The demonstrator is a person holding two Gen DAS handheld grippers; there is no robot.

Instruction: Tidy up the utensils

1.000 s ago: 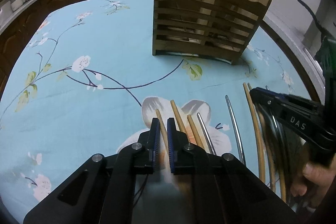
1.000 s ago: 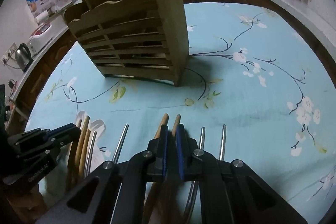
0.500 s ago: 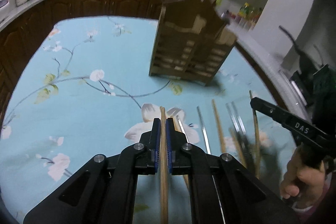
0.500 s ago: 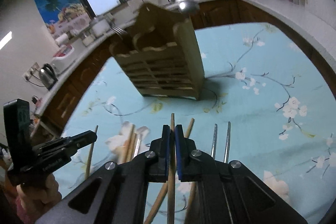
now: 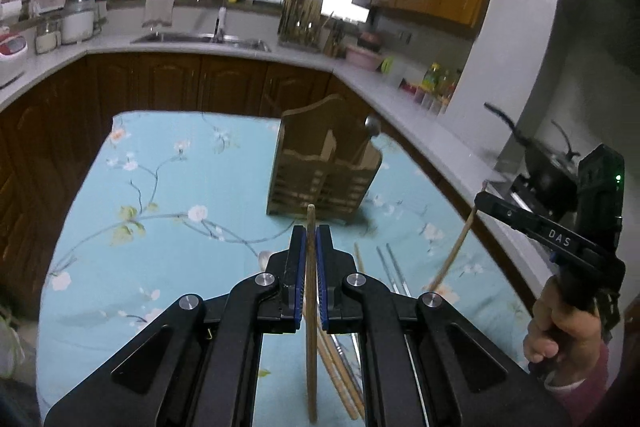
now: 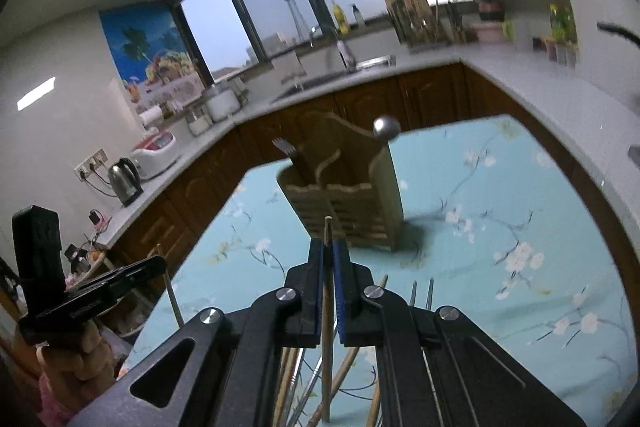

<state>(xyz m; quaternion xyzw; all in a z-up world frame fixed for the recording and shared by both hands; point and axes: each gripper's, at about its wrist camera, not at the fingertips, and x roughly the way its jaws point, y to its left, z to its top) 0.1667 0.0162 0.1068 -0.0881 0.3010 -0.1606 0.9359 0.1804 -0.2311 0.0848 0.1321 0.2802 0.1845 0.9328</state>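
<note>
Kitchen counters and dark cabinets are ringing the surface (image 5: 168, 187), which is wearing a pale blue cloth with blossom branches. Near its far side the wooden utensil holder (image 5: 324, 175) is standing upright, with a spoon (image 6: 386, 127) rising from one compartment and a fork (image 6: 285, 147) from another.

Each claw is clamping a single wooden chopstick. The left claw (image 5: 311, 235) is pinching the left chopstick (image 5: 311, 327) so that the stick is running along the line of the fingers, its tip just past them. The right claw (image 6: 329, 247) is gripping the right chopstick (image 6: 328, 347) the same way. Both are being held above the cloth, well short of the holder. Loose wooden and metal chopsticks (image 5: 394, 273) are lying on the cloth below.

The step in hand is probably carrying the pair to the holder. To do it well, each stick should be tipped toward upright before it reaches the rim, then lowered into one compartment, ideally the same one for both. Which slot is free is hard to tell through the blur, so the approach should be slow. The two claws should be kept apart so they are not knocking together, and neither should be letting go until its stick's lower end is inside the walls.
</note>
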